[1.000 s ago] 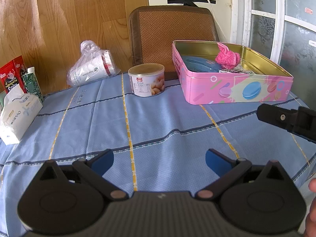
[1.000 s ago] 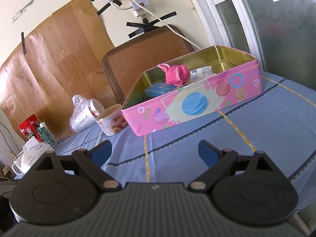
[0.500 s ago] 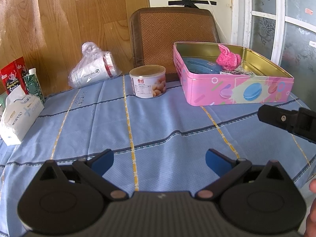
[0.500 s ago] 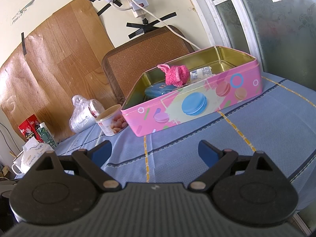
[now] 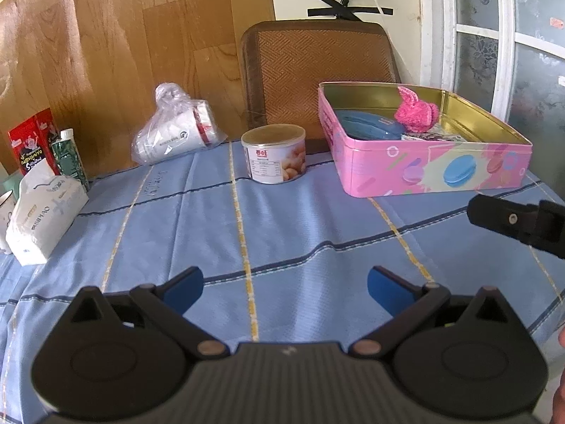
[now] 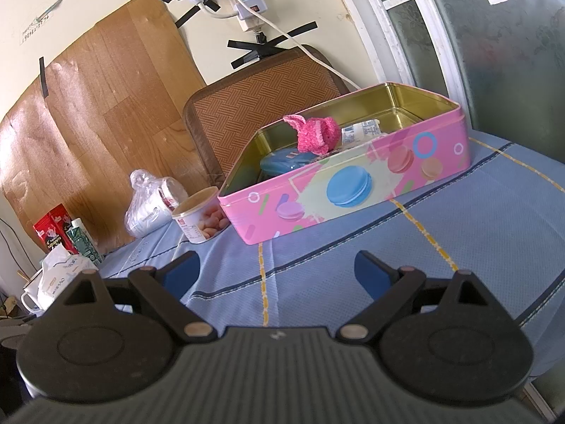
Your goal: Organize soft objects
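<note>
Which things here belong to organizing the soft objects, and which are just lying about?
Part of the job:
pink knitted item
blue pouch
pink tin
left tongs, open
right tongs, open

Just lying about:
nut can
bagged cups
tissue pack
red carton

Both cameras are sitting low over the blue tablecloth [image 5: 282, 212], each looking forward between its own spread blue-tipped fingers. The left wrist view is facing the pink tin [image 5: 423, 166] from its front-left, well back from it, taking in the round can [image 5: 273, 159] just left of the tin and the tissue pack [image 5: 46, 208] far to the tin's left. The right wrist view is looking at the pink tin [image 6: 346, 190] from nearer, tilted, with the tin's long printed side across its centre. Both are sharing the tin, the can [image 6: 199, 219], the woven chair back [image 6: 261, 106] behind the tin and the wood-panelled wall.
</note>
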A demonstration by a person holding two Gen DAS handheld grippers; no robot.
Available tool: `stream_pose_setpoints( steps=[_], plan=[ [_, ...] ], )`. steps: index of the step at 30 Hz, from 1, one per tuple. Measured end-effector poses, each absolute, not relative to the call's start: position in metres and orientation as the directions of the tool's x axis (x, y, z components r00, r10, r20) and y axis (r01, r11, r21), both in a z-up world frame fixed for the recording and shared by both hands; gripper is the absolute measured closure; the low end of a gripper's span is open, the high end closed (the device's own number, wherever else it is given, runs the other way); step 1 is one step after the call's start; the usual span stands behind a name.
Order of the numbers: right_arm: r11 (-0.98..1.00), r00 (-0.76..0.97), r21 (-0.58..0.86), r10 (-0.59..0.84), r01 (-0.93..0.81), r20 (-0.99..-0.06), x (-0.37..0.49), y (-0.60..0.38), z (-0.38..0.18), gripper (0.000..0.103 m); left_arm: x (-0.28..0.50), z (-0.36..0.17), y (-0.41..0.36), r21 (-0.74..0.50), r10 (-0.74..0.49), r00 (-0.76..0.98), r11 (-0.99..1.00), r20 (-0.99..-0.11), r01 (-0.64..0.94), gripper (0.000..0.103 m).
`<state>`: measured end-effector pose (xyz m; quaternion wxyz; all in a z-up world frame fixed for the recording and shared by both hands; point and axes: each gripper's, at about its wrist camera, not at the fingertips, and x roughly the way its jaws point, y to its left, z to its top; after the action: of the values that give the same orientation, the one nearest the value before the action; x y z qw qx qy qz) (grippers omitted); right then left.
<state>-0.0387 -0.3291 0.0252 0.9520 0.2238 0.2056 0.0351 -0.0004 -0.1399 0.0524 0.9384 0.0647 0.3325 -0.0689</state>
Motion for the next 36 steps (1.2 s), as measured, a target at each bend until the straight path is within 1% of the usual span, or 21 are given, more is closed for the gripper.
stream_pose_setpoints(
  steps=[36],
  plan=[
    [0.91,0.919,0.415,0.153,0.013,-0.364,-0.041,-0.3242,0.0292,0.007,-0.0027,0.0522,-0.1404,0.088,-0.081,0.767,0.98,-0.637,0.177,0.0]
  ],
)
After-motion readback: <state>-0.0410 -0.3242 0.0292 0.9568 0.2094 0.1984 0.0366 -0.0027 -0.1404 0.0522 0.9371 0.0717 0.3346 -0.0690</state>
